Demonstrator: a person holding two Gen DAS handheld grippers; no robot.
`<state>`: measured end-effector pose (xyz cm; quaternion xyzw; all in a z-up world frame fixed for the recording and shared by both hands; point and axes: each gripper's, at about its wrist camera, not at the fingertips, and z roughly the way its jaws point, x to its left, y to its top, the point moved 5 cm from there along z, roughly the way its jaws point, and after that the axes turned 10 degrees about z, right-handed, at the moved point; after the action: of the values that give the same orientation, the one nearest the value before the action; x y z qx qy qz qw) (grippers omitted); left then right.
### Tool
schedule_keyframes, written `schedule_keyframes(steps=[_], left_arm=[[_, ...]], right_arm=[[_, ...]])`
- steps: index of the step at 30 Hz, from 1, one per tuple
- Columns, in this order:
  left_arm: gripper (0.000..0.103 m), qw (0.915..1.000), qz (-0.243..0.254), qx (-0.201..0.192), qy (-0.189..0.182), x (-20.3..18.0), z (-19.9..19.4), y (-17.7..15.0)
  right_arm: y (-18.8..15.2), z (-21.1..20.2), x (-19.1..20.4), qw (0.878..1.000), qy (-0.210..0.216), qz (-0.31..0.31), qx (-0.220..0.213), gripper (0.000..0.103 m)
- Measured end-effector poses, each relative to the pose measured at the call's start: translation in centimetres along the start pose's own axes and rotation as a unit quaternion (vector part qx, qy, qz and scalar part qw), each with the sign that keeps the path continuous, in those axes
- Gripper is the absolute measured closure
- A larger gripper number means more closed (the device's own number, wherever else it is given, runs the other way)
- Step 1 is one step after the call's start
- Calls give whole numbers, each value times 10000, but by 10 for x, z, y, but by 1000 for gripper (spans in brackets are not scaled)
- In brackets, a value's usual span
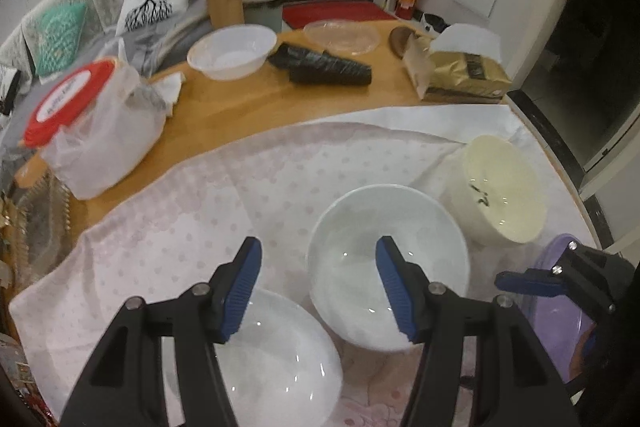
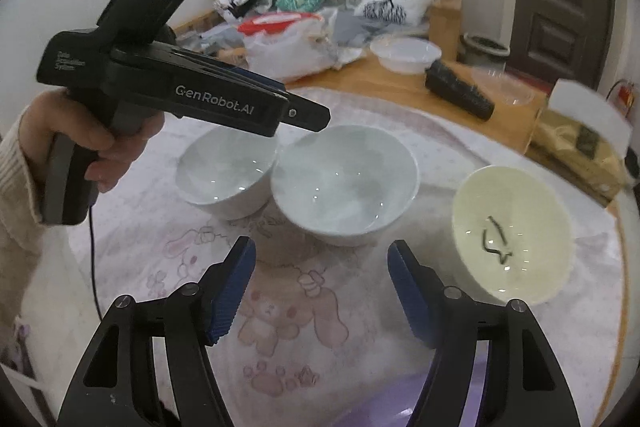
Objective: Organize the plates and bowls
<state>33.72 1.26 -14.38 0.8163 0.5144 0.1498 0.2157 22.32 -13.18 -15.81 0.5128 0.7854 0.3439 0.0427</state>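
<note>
Both the left gripper and right gripper have jaws half open, empty. Straddle the middle bowl rim squarely beside the cream bowl before closing.

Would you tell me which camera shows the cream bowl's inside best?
The right wrist view: the cream bowl faces the lens, its dark marking clear. In the left wrist view the same bowl sits near the edge, tilted, marking smaller.
</note>
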Motion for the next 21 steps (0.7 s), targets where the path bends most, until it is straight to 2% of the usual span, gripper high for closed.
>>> schedule_keyframes(steps=[2, 7, 12, 16, 21], left_arm=[[51, 10000, -36, 23, -47, 2, 9, 0], [71, 9997, -49, 228, -67, 5, 29, -1], [86, 9996, -30, 272, -92, 3, 38, -1], [91, 9995, 74, 292, 23, -1, 41, -1], [91, 9996, 49, 293, -36, 0, 40, -2]], right_arm=[[2, 10, -1, 9999, -54, 15, 102, 38], [6, 30, -2, 9994, -274, -106, 177, 30], [9, 46, -4, 9992, -303, -113, 254, 25], [11, 55, -5, 9984, -456, -193, 266, 24], [9, 55, -4, 9980, -520, -246, 262, 25]])
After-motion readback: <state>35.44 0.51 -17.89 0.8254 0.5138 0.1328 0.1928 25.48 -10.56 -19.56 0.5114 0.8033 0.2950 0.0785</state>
